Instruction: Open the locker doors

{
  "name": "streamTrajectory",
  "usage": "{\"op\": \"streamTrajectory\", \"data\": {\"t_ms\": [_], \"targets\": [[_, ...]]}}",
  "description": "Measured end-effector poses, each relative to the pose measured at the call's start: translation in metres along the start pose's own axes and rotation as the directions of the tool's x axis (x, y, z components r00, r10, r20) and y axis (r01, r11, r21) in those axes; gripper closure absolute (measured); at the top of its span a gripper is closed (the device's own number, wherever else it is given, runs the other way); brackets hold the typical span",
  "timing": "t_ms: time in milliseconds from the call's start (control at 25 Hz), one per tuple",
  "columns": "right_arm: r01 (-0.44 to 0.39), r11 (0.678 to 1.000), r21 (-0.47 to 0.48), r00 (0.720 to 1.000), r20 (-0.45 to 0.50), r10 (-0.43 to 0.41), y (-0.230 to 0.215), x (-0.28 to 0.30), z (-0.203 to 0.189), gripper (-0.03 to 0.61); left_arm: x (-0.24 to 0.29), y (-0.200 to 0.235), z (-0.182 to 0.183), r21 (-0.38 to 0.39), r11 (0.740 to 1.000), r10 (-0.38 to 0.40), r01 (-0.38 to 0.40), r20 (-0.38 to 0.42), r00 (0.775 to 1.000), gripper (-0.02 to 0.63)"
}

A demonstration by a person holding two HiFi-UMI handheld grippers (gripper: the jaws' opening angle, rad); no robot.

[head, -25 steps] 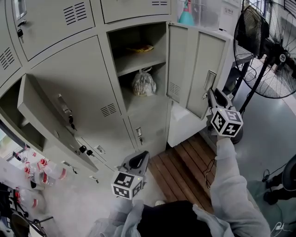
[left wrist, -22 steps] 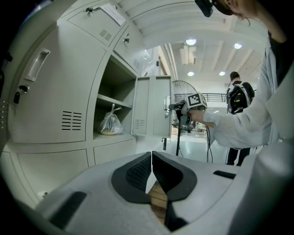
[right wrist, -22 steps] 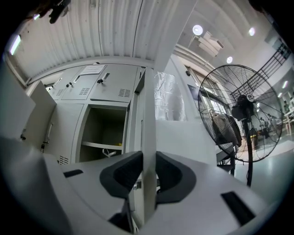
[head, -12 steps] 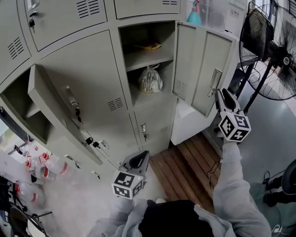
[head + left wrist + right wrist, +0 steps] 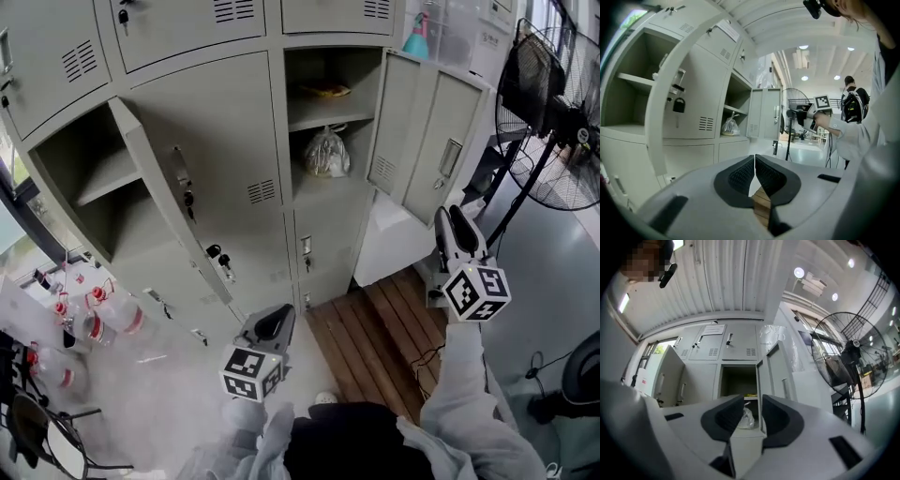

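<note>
Floor (image 5: 169, 394), left edge: several clear bottles (image 5: 89, 323) with red markings lie at the foot of the locker bank (image 5: 234, 37).

Left door (image 5: 155, 197) stands swung out, with keys (image 5: 187, 199) hanging at its lock. The compartment behind it shows one bare shelf (image 5: 98, 178).

Middle door (image 5: 234, 141) is closed flush.

Left claw (image 5: 275, 323) is held low in front of the bank, over the floor, touching nothing. The left gripper view shows its pads (image 5: 740, 176) pressed together with nothing between them.

Right compartment is open. A knotted plastic bag (image 5: 326, 152) sits in its lower part and a yellow item (image 5: 328, 90) lies on the shelf above. The lower door (image 5: 323, 248) beneath it is closed.

Right door (image 5: 427, 141) stands swung out to the right.

Right claw (image 5: 453, 228) is near that door's lower edge and clear of it. Its jaws are apart and opening, with nothing gripped.

Wooden slats (image 5: 375, 337) cover the floor below it.

A standing fan (image 5: 553, 112) occupies the right edge of the head view.
</note>
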State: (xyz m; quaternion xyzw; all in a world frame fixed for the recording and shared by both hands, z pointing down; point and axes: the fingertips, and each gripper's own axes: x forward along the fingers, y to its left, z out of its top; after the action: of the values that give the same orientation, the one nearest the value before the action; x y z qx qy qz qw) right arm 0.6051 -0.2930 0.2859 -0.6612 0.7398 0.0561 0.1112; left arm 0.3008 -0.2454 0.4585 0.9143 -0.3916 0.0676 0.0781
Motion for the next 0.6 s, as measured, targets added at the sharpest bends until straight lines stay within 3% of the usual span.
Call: {"op": "streamTrajectory", "data": {"t_ms": [360,600], "targets": [[-0.17,0.979,0.115,0.98,-0.082,0.18,0.113,-0.06,-0.015,0.474,-0.114,0.02,0.003,-0.073,0.984,0.168,-0.165,0.04,0.985,0.603],[-0.292,0.947,0.136,0.936,-0.165,0.312,0.182,-0.105,-0.034,0.477,-0.185,0.021,-0.001,-0.096,0.959,0.272,-0.266,0.059,0.96,0.603]]}}
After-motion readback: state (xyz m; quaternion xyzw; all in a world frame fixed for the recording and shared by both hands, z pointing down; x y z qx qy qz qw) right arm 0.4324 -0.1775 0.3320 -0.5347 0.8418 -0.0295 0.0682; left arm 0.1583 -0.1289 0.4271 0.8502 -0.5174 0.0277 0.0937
